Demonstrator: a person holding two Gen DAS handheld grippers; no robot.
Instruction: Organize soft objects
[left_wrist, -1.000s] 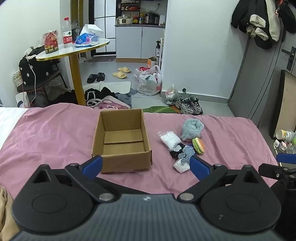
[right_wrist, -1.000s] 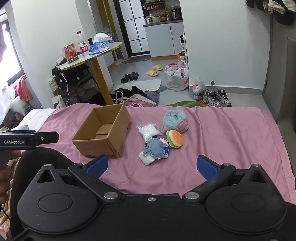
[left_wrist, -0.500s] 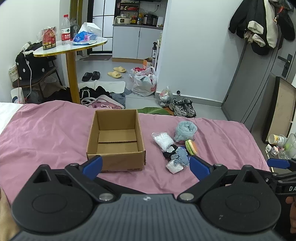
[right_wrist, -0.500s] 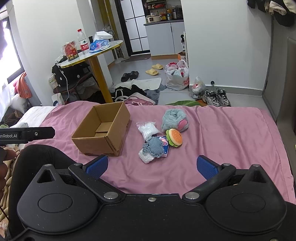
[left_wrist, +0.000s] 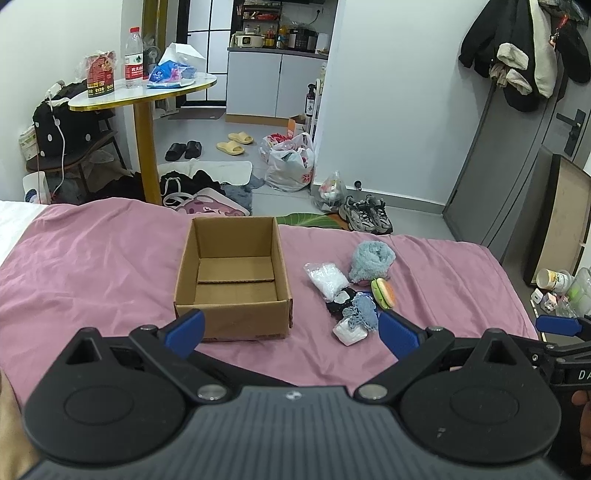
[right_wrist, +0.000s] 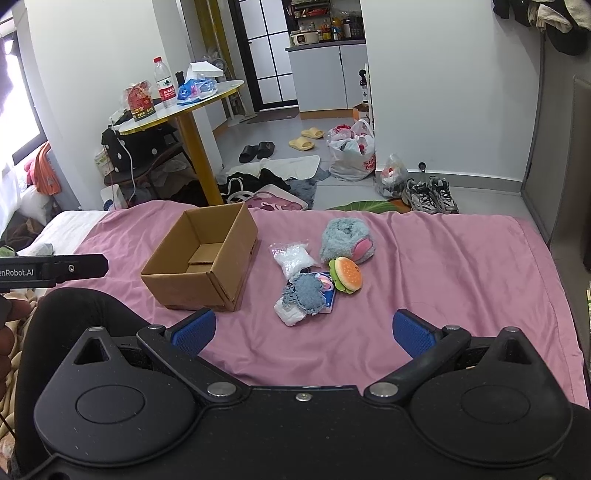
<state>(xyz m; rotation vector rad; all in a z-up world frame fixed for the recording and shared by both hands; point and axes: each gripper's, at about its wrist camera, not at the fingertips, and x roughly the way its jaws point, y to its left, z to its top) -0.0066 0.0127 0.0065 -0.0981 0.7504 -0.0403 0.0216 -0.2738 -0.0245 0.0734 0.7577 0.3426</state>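
Note:
An open, empty cardboard box (left_wrist: 232, 275) (right_wrist: 201, 262) sits on the pink bedsheet (left_wrist: 92, 258) (right_wrist: 443, 266). To its right lies a cluster of soft things: a fluffy grey-blue plush (left_wrist: 371, 256) (right_wrist: 345, 240), a burger plush (left_wrist: 384, 292) (right_wrist: 346, 275), a clear bag of white stuff (left_wrist: 327, 278) (right_wrist: 293, 256), a blue knitted piece (left_wrist: 364, 310) (right_wrist: 306, 293) over a white pack (left_wrist: 349, 332) (right_wrist: 290, 314). My left gripper (left_wrist: 291, 328) is open before the box. My right gripper (right_wrist: 303, 328) is open, just short of the cluster. Both hold nothing.
Beyond the bed's far edge the floor holds clothes, slippers (left_wrist: 234, 142), plastic bags (left_wrist: 291, 166) and sneakers (left_wrist: 367, 214). A round yellow-legged table (left_wrist: 147, 96) with a bottle stands at the back left. A door and hanging coats (left_wrist: 524, 48) are on the right.
Both grippers have drifted slightly over the bed, so the box and cluster shift a little in view. Jaws stay open and nothing was taken hold of.

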